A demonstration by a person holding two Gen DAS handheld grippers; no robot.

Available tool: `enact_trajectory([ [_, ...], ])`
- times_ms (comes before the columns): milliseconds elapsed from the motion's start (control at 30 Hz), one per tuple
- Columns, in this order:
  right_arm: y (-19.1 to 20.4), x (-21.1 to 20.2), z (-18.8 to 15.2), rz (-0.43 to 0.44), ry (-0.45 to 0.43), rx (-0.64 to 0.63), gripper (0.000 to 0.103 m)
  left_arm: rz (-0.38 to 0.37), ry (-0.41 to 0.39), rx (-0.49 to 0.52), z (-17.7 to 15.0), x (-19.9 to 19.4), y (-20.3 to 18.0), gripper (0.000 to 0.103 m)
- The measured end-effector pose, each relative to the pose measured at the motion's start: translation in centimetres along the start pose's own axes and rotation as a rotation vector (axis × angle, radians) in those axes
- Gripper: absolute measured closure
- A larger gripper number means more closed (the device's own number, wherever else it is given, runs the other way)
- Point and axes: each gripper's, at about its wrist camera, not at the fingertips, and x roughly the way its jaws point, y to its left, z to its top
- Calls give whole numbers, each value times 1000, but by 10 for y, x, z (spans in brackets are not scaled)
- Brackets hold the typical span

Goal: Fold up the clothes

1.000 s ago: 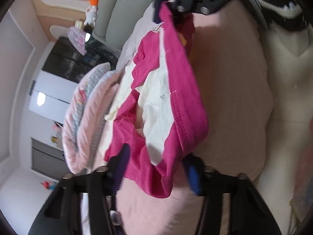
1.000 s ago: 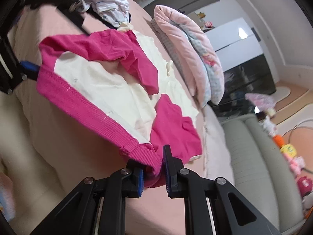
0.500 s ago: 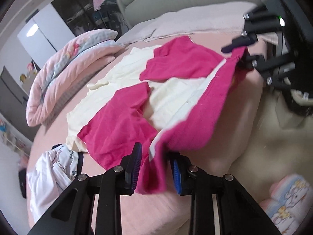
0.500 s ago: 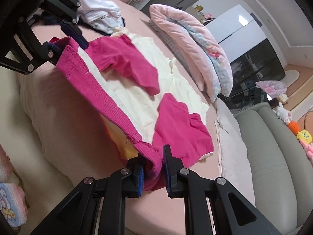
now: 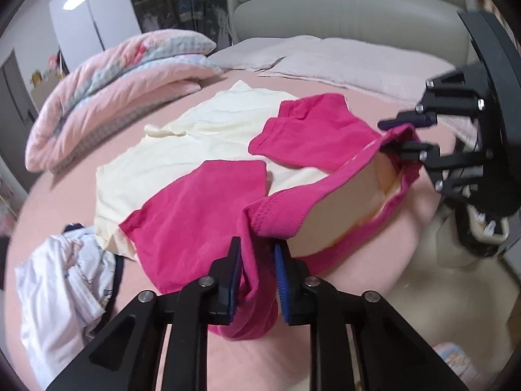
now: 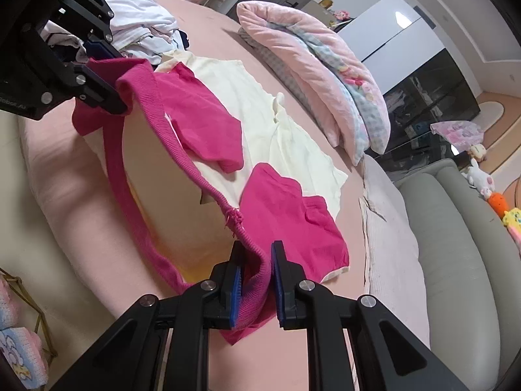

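Left wrist view shows you your left gripper (image 5: 257, 272) low in the middle, its two blue-padded fingers (image 5: 235, 280) pinching one corner of the magenta ribbed hem (image 5: 276, 215) of the cream and magenta top (image 5: 195, 215). The rest of this top lies spread on the pink bed (image 5: 342, 342), with both magenta sleeves folded over the cream body. The hem band is lifted off the bed and runs across to your right gripper (image 5: 403, 137) at the right edge, which grips the other corner; you can see the inside of the garment open under the band.

In the right wrist view, your right gripper (image 6: 255, 277) has its fingers closed on the hem (image 6: 182, 159), with the knit bunched between the blue pads (image 6: 236, 290). Your left gripper (image 6: 107, 75) at the upper left clamps the far corner.

A pile of white clothes (image 5: 62, 293) lies just beside the top. A rolled pink quilt (image 6: 329, 78) rests along the far side of the bed, and a grey headboard (image 5: 342, 3) stands behind the pillows (image 5: 325, 58)
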Motion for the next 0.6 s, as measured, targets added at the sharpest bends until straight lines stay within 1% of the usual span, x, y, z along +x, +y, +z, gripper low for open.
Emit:
enact_trajectory([
  [133,-10,7,12,7,23,-5,89,-23,12,-44,13,5,15,87],
  [333,-23,24,28,25,59,-7,89,-9,44,-3,25,18,19,87],
  [400,-27,31,33,32,72,-4,89,-24,75,-9,28,27,24,87],
  [600,-40,65,41,127,140,75,89,-81,151,-90,32,60,49,87],
])
